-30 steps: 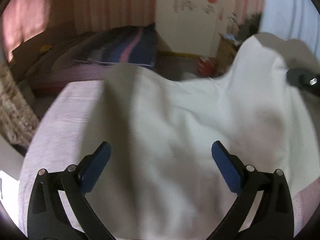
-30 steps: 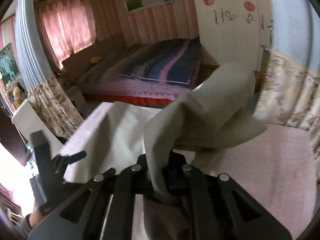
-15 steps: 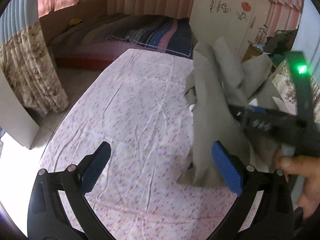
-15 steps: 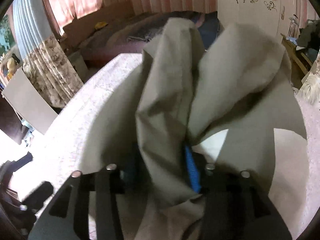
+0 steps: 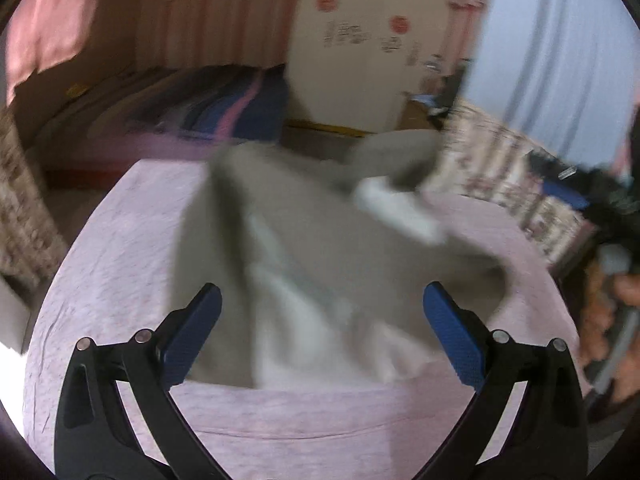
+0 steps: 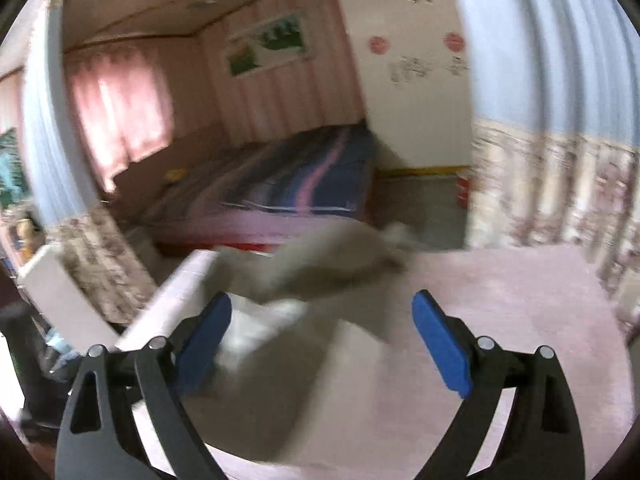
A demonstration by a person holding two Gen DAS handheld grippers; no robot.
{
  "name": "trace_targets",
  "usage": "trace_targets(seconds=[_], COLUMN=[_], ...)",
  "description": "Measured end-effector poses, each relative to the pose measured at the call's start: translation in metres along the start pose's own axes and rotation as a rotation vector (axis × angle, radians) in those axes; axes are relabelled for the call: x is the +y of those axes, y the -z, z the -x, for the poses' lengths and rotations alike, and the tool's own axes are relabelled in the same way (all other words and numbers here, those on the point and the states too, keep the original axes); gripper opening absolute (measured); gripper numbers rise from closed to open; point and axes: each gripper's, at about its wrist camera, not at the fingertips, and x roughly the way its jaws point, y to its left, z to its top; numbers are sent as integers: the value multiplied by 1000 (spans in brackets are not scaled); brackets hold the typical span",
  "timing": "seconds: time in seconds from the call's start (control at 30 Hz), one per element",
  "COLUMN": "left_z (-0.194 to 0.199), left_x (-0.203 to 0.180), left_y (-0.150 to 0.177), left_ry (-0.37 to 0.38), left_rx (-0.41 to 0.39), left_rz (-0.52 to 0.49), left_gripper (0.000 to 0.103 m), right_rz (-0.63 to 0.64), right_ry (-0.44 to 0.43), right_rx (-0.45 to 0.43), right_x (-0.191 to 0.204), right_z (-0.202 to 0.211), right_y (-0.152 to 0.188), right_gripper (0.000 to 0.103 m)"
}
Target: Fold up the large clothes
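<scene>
Two tools, both wide open, nothing pinched: left tool (image 5: 322,328), right tool (image 6: 322,340), right one's jaws just spread apart and let go. Blue grippy pads (image 5: 192,334) on black arms. Ahead, soft gray cloth (image 5: 320,248), light and floppy, crumpled on pink speckled counter (image 5: 120,264). Best grabbed at a corner or edge, probably.

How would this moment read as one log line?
left gripper: open, empty | right gripper: just opened, empty | grey garment: crumpled on pink sheet
</scene>
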Motion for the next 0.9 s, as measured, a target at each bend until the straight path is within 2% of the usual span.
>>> trace_targets(seconds=[0.1, 0.2, 0.33, 0.43, 0.5, 0.57, 0.6, 0.63, 0.7, 0.8, 0.9], left_z=[5, 12, 19, 6, -22, -42, -50, -59, -67, -67, -53], left_x=[-43, -71, -90, -101, -99, -93, -87, -78, -66, -32, 9], left_y=[-6, -12, -10, -5, -1, 3, 5, 8, 12, 23, 31], left_ry=[-22, -2, 8, -31, -70, -83, -73, -57, -40, -58, -146], left_rx=[-44, -71, -87, -62, -9, 28, 40, 71, 107, 118, 97], left_rz=[-64, -90, -113, -163, -183, -184, -179, -168, -176, -132, -80], left_gripper=[100, 100, 100, 100, 100, 86, 72, 47, 22, 14, 12], right_rz=[-48, -69, -66, -62, -59, -53, -47, -34, -21, 22, 129], right_ry=[15, 18, 17, 5, -2, -9, -14, -15, -10, -3, 3], right_rx=[47, 71, 100, 118, 126, 133, 134, 132, 120, 97, 80], right_x=[-43, -61, -65, -63, -59, -50, -48, -43, -37, -24, 5], right_z=[2, 1, -10, -19, -24, -26, -28, -31, -35, -41, -49], right_y=[16, 30, 39, 44, 48, 53, 53, 55, 58, 60, 56], right_gripper=[92, 92, 92, 92, 92, 92, 92, 92, 92, 92, 92])
